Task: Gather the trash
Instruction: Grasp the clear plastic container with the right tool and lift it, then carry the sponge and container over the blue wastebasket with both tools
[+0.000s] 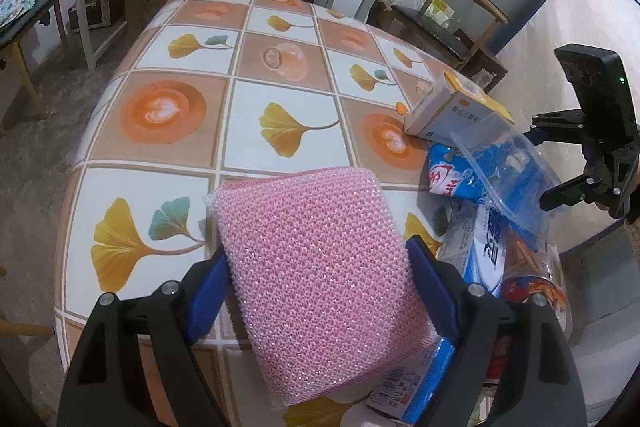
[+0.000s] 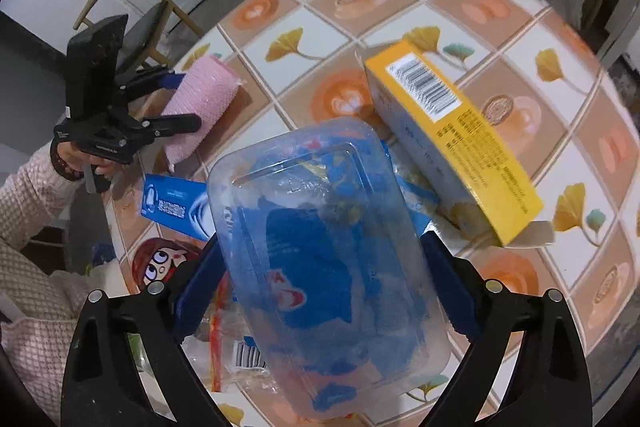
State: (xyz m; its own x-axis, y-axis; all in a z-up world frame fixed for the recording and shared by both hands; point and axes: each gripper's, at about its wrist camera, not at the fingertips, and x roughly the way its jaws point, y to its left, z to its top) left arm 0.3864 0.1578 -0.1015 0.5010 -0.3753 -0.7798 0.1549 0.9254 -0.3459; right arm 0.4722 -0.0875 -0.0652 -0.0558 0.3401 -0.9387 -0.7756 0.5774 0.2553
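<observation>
**Both grippers loaded over the table**

The tiled-pattern table (image 1: pixel 280 99) carries a yellow box (image 2: pixel 452 143) near its right edge. The right gripper (image 2: pixel 320 283) clamps a clear plastic container (image 2: pixel 328 259) above blue wrappers (image 1: pixel 460 179); the left gripper (image 1: pixel 316 287) grips a pink sponge (image 1: pixel 320 267).

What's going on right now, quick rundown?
Left gripper clamped on pink sponge. Right gripper clamped on clear plastic tray. Yellow box and wrappers left on table. Nothing blocking.
</observation>
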